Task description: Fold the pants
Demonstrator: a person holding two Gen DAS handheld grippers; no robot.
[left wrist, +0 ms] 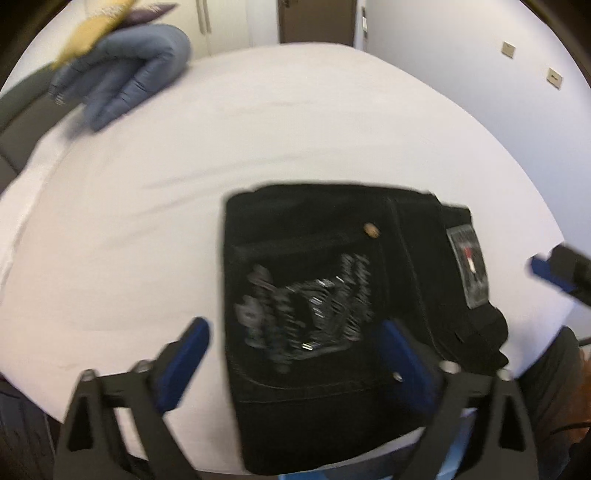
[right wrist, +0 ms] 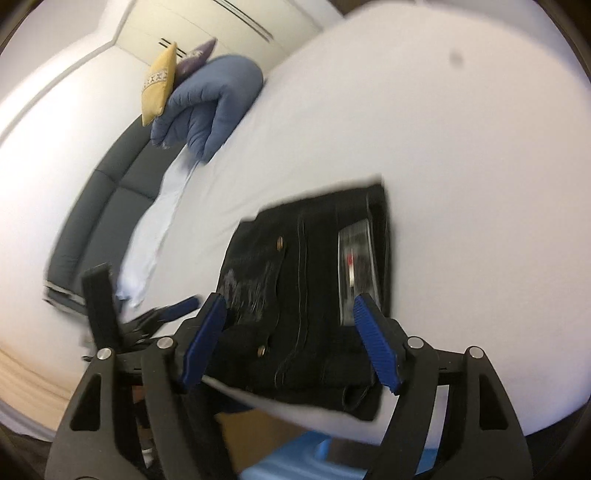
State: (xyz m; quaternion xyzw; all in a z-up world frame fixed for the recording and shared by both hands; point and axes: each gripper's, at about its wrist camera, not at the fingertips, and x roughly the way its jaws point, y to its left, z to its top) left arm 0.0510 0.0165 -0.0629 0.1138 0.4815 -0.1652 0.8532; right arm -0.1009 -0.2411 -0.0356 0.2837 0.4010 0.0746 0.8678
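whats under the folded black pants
The folded black pants lie on a white sheet covering the bed. The sheet shows all around them except at the near edge, which they overhang. Whatever lies directly beneath the fabric, and their lower layers, are covered.

A bedroom at home. A bed (left wrist: 258,129) with a white sheet fills it. A blue duvet (left wrist: 133,70), cushions (right wrist: 159,85) and wardrobe doors (left wrist: 218,22) lie beyond.

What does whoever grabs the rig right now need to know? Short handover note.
Left tongs: open, empty, above the pants.
Right tongs: open, empty, above the pants.
Black pants: folded into a compact rectangle near the front edge of the white bed, back pocket and waistband label up.
Done: folding looks finished, both tongs let go.
Left: check the stack is tidy; square the edges if needed.
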